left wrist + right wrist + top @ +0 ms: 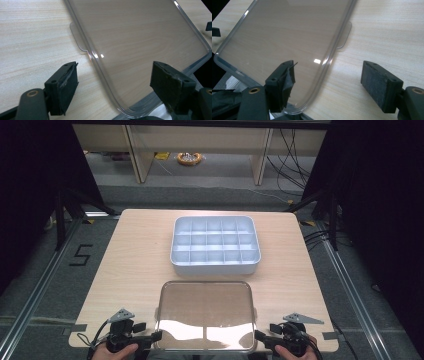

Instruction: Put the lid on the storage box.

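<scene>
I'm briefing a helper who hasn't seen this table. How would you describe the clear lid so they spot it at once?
On the wooden table, look at the near edge, between the two grippers. The clear lid lies flat there, in front of the white compartment tray. Unlike the tray it is see-through, glossy and undivided.

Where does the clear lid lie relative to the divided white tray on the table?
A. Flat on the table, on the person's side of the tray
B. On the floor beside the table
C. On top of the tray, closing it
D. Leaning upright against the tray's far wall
A: the clear lid lies flat on the table, apart from the uncovered divided tray, between both grippers' open jaws.
</scene>
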Demonstrator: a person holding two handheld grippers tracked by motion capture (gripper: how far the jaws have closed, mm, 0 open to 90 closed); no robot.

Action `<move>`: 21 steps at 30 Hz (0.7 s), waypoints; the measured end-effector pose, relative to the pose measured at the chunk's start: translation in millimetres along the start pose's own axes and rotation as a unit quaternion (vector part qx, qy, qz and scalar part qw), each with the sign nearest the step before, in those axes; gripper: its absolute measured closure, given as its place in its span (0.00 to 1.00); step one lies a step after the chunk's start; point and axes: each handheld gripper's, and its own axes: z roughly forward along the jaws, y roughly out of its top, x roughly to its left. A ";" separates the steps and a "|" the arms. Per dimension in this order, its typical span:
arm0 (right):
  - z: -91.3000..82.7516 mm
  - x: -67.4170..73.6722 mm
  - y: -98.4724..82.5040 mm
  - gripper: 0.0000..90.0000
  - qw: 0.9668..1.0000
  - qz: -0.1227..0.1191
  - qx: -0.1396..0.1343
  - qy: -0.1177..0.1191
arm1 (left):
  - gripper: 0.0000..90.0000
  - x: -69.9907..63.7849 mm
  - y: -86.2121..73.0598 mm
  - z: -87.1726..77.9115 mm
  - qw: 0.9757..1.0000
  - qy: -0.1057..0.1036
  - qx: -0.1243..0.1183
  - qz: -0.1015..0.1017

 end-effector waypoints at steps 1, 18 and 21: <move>-0.2 0.1 0.2 0.32 1.000 0.000 0.001 -0.001 | 0.24 0.1 -0.2 0.1 1.000 0.000 0.002 0.000; 6.0 1.2 3.3 0.32 1.000 0.018 0.000 0.022 | 0.40 -4.3 -2.6 8.5 1.000 -0.022 0.014 0.002; 8.5 1.7 4.4 0.32 0.999 0.021 -0.001 0.029 | 0.44 -5.3 -2.8 9.6 1.000 -0.017 0.009 -0.001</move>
